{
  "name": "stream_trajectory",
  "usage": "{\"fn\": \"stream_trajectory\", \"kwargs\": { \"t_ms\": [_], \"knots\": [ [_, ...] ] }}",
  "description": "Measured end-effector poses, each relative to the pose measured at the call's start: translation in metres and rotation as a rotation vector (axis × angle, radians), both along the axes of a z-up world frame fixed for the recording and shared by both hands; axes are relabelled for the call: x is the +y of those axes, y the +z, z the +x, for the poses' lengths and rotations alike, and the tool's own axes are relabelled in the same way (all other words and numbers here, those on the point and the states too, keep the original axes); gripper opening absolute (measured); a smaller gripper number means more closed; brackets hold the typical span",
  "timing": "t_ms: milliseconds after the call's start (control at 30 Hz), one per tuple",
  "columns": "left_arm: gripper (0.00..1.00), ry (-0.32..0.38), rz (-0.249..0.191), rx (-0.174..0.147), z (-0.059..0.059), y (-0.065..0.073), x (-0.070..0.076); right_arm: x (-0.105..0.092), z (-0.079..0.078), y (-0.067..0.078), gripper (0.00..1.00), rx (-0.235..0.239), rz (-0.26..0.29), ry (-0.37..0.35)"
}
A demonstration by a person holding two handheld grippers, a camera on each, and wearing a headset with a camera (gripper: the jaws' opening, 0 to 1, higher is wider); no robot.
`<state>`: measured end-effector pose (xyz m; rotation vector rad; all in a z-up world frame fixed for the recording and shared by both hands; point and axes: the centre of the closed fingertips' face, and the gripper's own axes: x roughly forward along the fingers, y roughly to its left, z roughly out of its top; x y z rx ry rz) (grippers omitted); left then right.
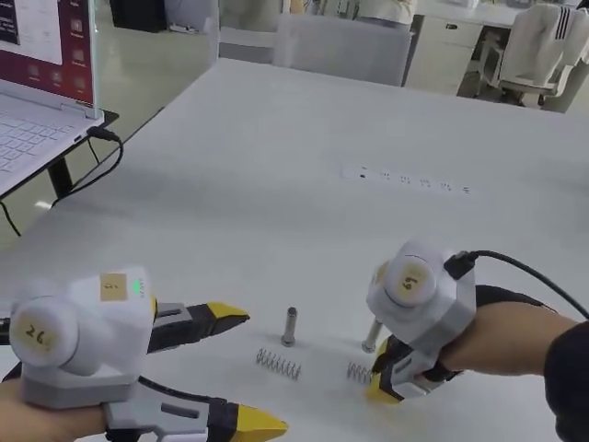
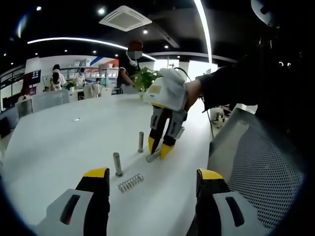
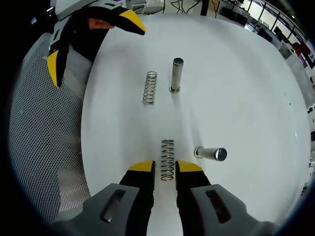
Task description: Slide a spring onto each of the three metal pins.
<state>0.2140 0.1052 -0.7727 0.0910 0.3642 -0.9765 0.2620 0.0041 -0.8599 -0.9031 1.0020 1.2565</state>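
- My left gripper [image 1: 253, 370] hangs over the near edge of the white table [image 1: 276, 184] with its jaws spread wide and nothing between them.
- In the left gripper view, the loose spring [image 2: 130, 182] lies flat on the table just ahead of these tips [image 2: 152, 177], nearer the left jaw.
- The first pin [image 2: 117, 163] stands upright just beyond that spring and slightly to its left, apart from it and bare.
- My right gripper [image 3: 166, 168] points down at the table, its jaws drawn narrow.
- The second spring [image 3: 167, 160] lies lengthwise between its yellow tips, its near end inside the gap and the rest reaching forward.
- I see a thin strip of table on either side of the coils, so the jaws straddle the spring without visibly pressing it.
- The second pin [image 3: 209, 153] stands just to the right of the right jaw, close to the spring but not touching it, also bare.
- In the head view the right gripper [image 1: 379, 385] partly hides that pin [image 1: 371, 336].
- Farther ahead of the right gripper are the first pin [image 3: 176, 74] and, to its left, the loose spring [image 3: 149, 87].
- The left gripper's jaws [image 3: 88, 29] face me from beyond them.
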Motion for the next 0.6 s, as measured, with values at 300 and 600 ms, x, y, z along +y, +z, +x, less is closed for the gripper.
{"fn": "stream_trajectory", "kwargs": {
  "t_ms": [300, 600],
  "knots": [
    [0.66, 0.0, -0.004, 0.006, -0.0016, -0.0003, 0.0009, 0.0011, 0.0016, -0.0004, 0.09, -0.028, -0.01, 0.02],
    [0.62, -0.016, -0.001, 0.007, -0.0033, 0.0006, -0.0028, -0.0021, -0.0061, 0.0091, 0.08, -0.027, -0.007, 0.025]
  ]
}}
